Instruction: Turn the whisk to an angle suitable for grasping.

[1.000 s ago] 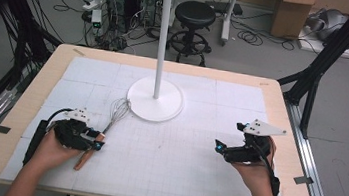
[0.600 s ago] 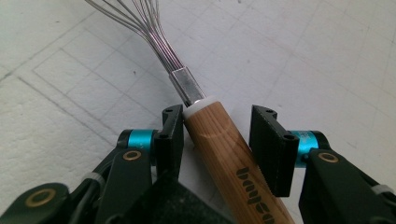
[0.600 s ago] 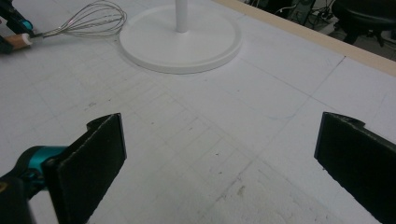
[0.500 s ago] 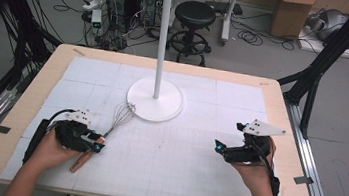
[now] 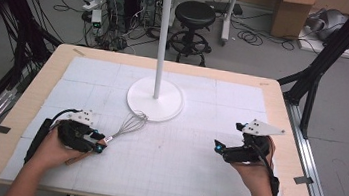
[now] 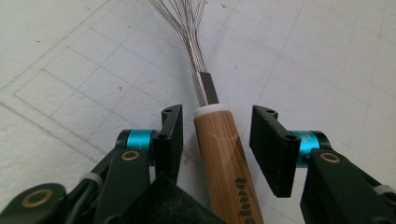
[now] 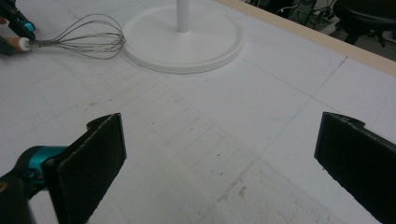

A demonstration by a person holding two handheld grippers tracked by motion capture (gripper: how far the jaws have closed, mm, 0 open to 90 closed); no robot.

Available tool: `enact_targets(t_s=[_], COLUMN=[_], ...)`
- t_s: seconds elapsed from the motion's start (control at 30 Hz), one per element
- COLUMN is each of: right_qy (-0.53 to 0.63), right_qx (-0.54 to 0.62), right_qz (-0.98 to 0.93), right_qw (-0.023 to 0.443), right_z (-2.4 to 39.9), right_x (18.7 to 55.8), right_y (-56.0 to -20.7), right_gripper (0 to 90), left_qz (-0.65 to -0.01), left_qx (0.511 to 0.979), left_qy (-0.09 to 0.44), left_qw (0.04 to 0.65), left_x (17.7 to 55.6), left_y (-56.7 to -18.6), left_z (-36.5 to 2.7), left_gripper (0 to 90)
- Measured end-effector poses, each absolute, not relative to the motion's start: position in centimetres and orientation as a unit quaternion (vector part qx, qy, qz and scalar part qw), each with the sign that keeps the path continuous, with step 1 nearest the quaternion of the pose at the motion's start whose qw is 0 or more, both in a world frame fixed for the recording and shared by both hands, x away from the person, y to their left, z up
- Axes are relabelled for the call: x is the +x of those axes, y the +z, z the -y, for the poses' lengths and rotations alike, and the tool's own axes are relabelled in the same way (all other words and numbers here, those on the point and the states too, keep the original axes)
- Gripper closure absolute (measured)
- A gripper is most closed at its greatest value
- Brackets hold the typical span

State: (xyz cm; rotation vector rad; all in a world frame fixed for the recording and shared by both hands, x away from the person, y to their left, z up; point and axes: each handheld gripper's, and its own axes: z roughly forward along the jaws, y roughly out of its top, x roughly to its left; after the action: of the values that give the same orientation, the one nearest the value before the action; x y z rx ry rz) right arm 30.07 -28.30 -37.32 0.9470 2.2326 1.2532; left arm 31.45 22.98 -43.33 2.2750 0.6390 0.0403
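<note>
Between left tongs (image 6: 217, 137) | whisk (image 6: 224, 154) handle, unpinched, print unreadable | right tongs (image 7: 224, 154) spread

Wooden table (image 5: 18, 124), white gridded mat (image 5: 189, 165), whisk (image 5: 126, 127), stand base (image 5: 155, 100)

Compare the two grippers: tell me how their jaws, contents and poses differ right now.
The left gripper has a whisk between its jaws, with small gaps beside the wooden handle; the right gripper has nothing between its jaws, just the white mat. The left's jaws stand narrow, having just opened slightly; the right's stand wide apart. Both are hand-held, low over the mat, pointing inward toward each other.
</note>
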Motion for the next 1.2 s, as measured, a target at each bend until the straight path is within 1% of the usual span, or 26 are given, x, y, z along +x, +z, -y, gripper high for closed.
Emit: enact_targets(t_s=[0.13, 0.23, 0.3, 0.37, 0.47, 0.53, 0.73, 0.87, 1.0, 1.07, 1.2], right_qy=[0.448, 0.45, 0.447, 0.446, 0.448, 0.447, 0.448, 0.449, 0.45, 0.45, 0.449], right_qx=[0.338, 0.34, 0.339, 0.338, 0.338, 0.336, 0.336, 0.338, 0.335, 0.335, 0.336], right_qz=[-0.802, -0.8, -0.802, -0.803, -0.802, -0.802, -0.802, -0.801, -0.801, -0.801, -0.802], right_qw=[0.205, 0.204, 0.206, 0.206, 0.207, 0.208, 0.208, 0.207, 0.208, 0.207, 0.206], right_z=[28.3, 28.4, 28.4, 28.3, 28.3, 28.3, 28.2, 28.2, 28.1, 28.1, 28.1], right_x=[30.0, 30.0, 30.0, 30.0, 30.0, 30.0, 30.0, 29.9, 29.9, 29.9, 29.9], right_y=[-37.3, -37.3, -37.3, -37.3, -37.3, -37.2, -37.1, -37.0, -36.9, -36.9, -36.9], right_gripper=[0.8, 0.8, 0.8, 0.8, 0.8, 0.8, 0.8, 0.8, 0.8, 0.8, 0.8], left_qz=[-0.257, -0.259, -0.252, -0.239, -0.239, -0.231, -0.216, -0.203, -0.181, -0.173, -0.162], left_qx=[0.887, 0.887, 0.893, 0.901, 0.903, 0.905, 0.908, 0.909, 0.918, 0.917, 0.919], left_qy=[0.026, 0.029, 0.013, 0.015, 0.018, 0.024, 0.011, 0.003, -0.005, -0.011, -0.01], left_qw=[0.382, 0.382, 0.373, 0.361, 0.356, 0.357, 0.359, 0.364, 0.352, 0.36, 0.36], left_x=[31.0, 31.0, 31.0, 31.0, 31.0, 31.1, 32.0, 33.0, 33.7, 33.9, 34.3], left_y=[-43.0, -42.8, -43.1, -43.3, -43.2, -43.2, -43.3, -43.4, -43.1, -43.3, -43.3], left_z=[-23.6, -23.9, -23.6, -23.2, -23.1, -23.1, -22.2, -20.9, -19.4, -18.5, -17.5], left_gripper=[51.7, 52.7, 61.9, 63.4, 64.5, 70.5, 70.5, 70.6, 70.6, 70.5, 70.6])
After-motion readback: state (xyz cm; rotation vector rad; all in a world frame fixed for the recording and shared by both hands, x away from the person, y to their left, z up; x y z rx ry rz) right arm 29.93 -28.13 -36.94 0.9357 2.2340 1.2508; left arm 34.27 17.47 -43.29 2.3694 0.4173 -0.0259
